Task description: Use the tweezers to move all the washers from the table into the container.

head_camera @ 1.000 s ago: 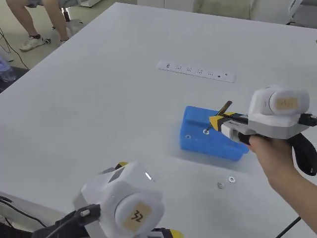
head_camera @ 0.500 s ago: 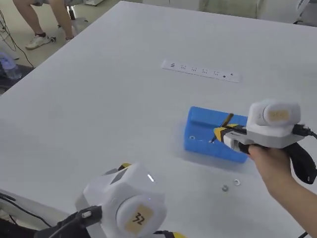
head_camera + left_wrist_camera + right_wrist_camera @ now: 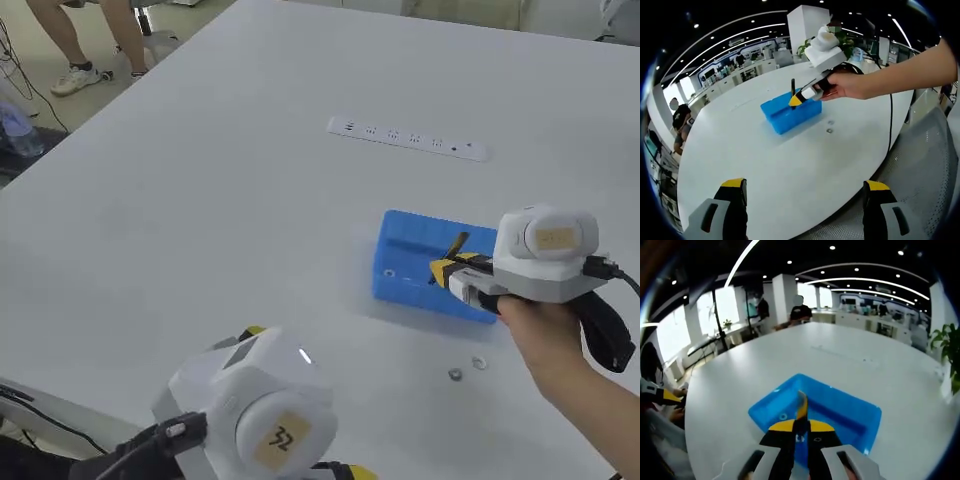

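Right gripper (image 3: 800, 434) pinched the tweezers (image 3: 801, 410) over the blue container (image 3: 845, 412), probably for a drop; left gripper (image 3: 802, 186) hung spread and idle; two washers (image 3: 456, 375) lay on the table (image 3: 200, 200) nearby.

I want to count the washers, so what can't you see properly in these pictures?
Tweezers tips: blurred in the right gripper view, tiny in the head view; whether they hold anything cannot be told.
Blue container floor: partly hidden by the right gripper in both views; washers there cannot be counted.
Left gripper: cut off by the head view's bottom edge.
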The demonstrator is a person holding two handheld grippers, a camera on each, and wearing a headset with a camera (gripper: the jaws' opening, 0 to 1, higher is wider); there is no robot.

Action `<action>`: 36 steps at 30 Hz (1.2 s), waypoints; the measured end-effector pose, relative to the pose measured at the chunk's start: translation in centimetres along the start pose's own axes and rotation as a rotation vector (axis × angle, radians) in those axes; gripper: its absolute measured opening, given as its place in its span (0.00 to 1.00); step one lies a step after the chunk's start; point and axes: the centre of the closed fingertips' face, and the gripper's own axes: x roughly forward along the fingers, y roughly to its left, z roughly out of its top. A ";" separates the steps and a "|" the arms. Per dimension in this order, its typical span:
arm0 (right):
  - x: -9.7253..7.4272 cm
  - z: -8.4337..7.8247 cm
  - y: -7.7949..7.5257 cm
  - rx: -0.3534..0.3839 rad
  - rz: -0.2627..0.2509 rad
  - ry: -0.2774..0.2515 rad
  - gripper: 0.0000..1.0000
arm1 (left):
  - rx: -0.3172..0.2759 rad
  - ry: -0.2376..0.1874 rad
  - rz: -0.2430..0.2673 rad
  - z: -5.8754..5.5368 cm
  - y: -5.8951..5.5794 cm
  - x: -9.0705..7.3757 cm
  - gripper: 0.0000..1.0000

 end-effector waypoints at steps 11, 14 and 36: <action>0.1 -0.3 -0.2 -0.001 -0.003 -0.006 0.04 | 0.003 0.002 0.002 0.0 -0.1 0.0 0.99; 0.0 -0.4 -0.1 0.003 0.001 -0.006 0.04 | -0.001 -0.002 0.001 0.1 -0.2 -0.1 0.99; -2.8 2.2 0.7 -0.012 0.014 -0.054 0.05 | 0.014 -0.026 0.005 1.0 -0.1 -0.3 0.99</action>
